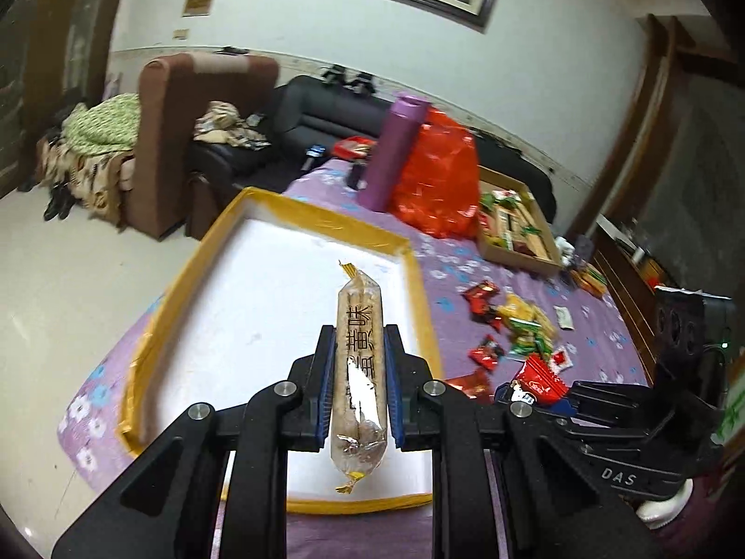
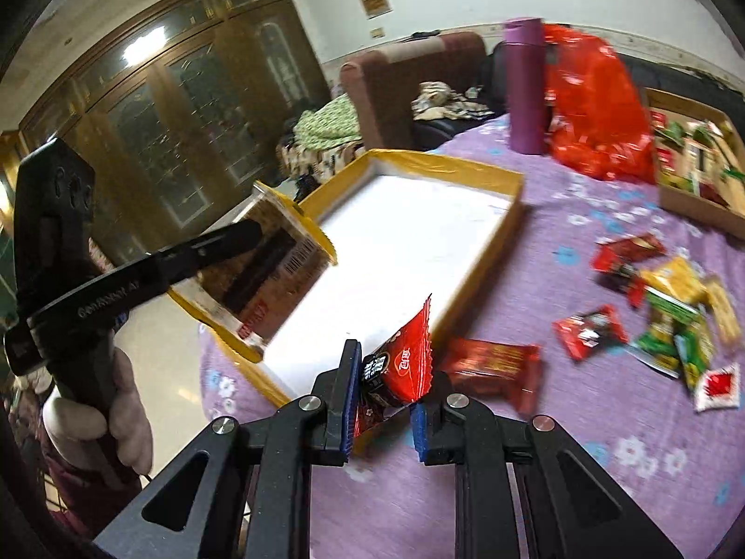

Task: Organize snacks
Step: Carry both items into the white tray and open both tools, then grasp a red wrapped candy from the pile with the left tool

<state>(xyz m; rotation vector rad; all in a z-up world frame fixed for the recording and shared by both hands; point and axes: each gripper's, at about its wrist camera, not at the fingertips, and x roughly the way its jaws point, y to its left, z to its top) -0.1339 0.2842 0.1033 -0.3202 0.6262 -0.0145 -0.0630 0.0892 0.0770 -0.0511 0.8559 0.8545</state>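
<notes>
Clamping noted: left gripper (image 1: 358, 389) held long clear-wrapped biscuit stick (image 1: 357, 372), right gripper (image 2: 384, 400) red foil sachet (image 2: 400, 363); release advised low inside yellow-rimmed white tray (image 1: 421, 279).

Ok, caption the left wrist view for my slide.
Left claw grips a long snack packet above the empty yellow-rimmed tray.

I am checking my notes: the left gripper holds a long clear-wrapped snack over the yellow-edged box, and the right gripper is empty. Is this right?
One thing is wrong: the right gripper is not empty. The right wrist view shows it shut on a red snack packet. The left gripper does hold the long clear-wrapped snack over the yellow-edged box.
</notes>
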